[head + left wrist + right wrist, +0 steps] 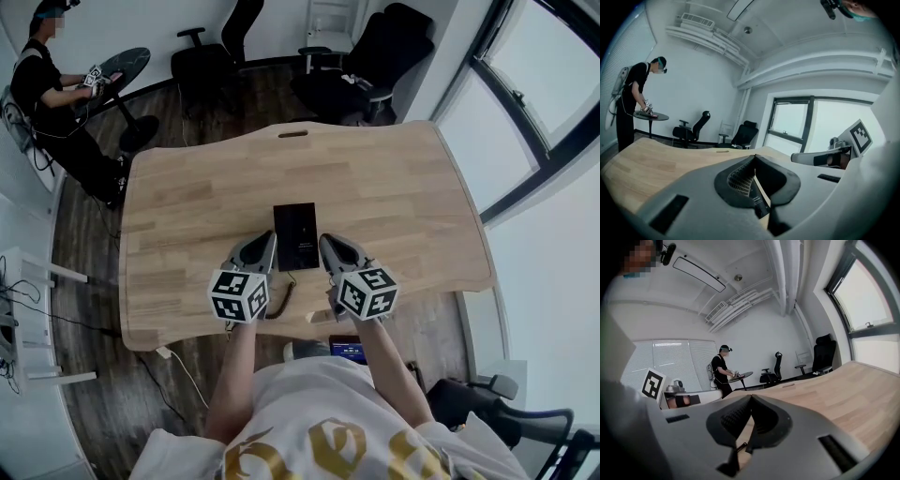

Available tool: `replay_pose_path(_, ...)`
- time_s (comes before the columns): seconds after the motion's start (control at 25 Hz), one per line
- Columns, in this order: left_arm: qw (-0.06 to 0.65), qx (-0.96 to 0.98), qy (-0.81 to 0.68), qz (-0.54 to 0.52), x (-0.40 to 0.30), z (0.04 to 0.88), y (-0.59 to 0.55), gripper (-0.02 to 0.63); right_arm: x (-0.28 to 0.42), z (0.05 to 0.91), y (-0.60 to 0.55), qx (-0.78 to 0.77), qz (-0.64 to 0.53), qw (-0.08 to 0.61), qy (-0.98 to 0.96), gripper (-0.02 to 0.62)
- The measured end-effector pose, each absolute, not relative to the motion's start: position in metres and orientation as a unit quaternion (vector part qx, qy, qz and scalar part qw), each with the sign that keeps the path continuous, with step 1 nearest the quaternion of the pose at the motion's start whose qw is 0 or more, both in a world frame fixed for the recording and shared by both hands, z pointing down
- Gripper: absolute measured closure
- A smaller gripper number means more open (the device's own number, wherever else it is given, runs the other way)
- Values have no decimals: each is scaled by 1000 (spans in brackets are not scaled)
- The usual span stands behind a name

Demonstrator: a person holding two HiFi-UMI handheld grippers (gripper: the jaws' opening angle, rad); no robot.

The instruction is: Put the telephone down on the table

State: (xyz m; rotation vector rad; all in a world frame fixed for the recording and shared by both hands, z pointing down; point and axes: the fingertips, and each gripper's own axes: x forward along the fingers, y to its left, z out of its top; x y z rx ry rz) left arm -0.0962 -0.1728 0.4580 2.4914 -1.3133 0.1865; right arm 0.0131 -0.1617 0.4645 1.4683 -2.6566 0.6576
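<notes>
Telephone [295, 234] flat on the tabletop [187, 206], near the middle: a dark slab, long sides running away from the body. Not gripped, with bare wood all round it. Flanked by the left gripper [270, 240] just beside one long edge and the right gripper [324, 240] just beside the other, both above the wood, pointing forward and slightly down.

Fingers [740, 180] of the left gripper pressed together, nothing between them. Below their seam, in the left gripper view, a dark sliver of the telephone.

Fingers [733, 418] of the right gripper likewise closed and empty. Beneath them, in the right gripper view, a short stretch of coiled cord [739, 445].

Same cord lying at the near edge of the tabletop in the head view, between the two marker cubes [239, 295].

Far across the room, a person [47, 103] in dark clothes at a small round table [127, 64]. Black office chairs [211, 56] along the back wall. Large window [544, 84] on the right.
</notes>
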Motion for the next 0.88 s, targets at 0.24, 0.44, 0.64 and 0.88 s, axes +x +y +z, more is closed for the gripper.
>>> replay_pose_path(0.24,161,875,-453,53,-92,450,-167,597,17,458,-156,474,206,15,-856,583)
replay_pose_path(0.44,171,874,-452,51,-90,452,-166,597,17,456,-154,471,202,13,-858,583)
replay_pose_path(0.64,173,874,-451,55,-88,456,-166,597,17,457,-155,469,198,19,-861,583)
replay_pose_path(0.88,177,874,-448,57,-87,460,-168,597,16,459,-159,467,195,23,-862,583)
